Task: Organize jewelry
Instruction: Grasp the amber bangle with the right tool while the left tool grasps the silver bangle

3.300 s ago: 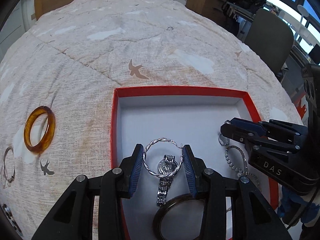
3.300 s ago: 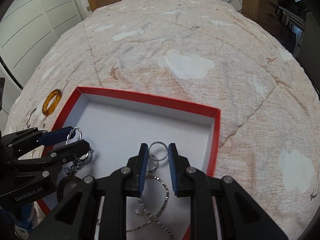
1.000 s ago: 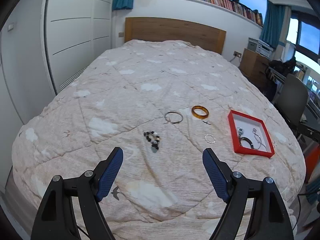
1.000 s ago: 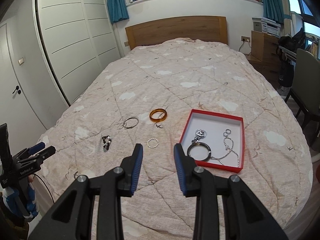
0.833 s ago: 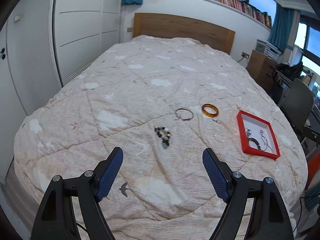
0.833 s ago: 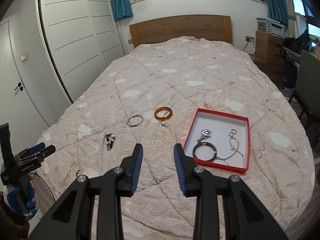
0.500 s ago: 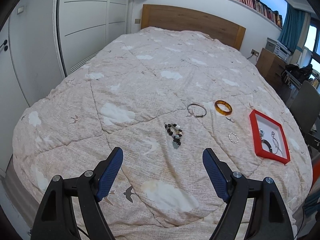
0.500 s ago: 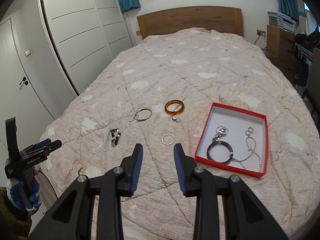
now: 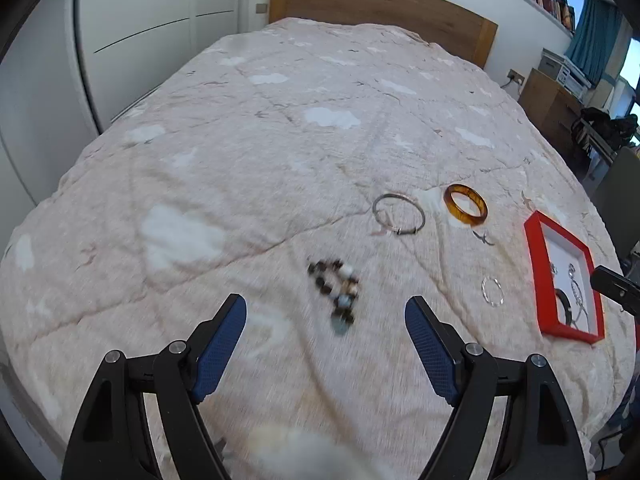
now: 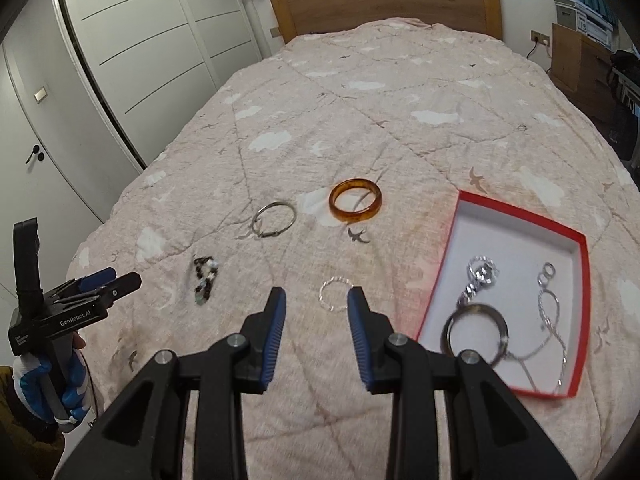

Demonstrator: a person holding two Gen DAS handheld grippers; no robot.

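On the bedspread lie a dark beaded bracelet (image 9: pixel 336 292) (image 10: pixel 205 274), a thin silver bangle (image 9: pixel 398 214) (image 10: pixel 275 219), an amber bangle (image 9: pixel 465 205) (image 10: pixel 355 200) and a small twisted silver ring (image 9: pixel 492 291) (image 10: pixel 335 294). My left gripper (image 9: pixel 325 304) (image 10: pixel 108 280) hovers wide open and empty, and the beaded bracelet shows between its fingers. The right gripper (image 10: pixel 317 294) is open by a narrow gap and holds nothing; the small ring lies on the bed just past its tips. To the right sits a red box (image 9: pixel 536 264) (image 10: pixel 520 208) holding a watch, a dark bangle (image 10: pixel 474 334) and a chain.
White wardrobe doors (image 10: pixel 132 60) run along the bed's left side, and a wooden headboard (image 10: pixel 384 4) stands at the far end. A wooden dresser (image 10: pixel 580 60) and a chair stand to the right. A gloved hand (image 10: pixel 40 380) holds the left gripper at the bed's near left corner.
Both grippers have come down and forward toward the bed, so the jewelry looks larger and closer. Seconds earlier they were over the red box. Jaw gaps look unchanged over the last second.
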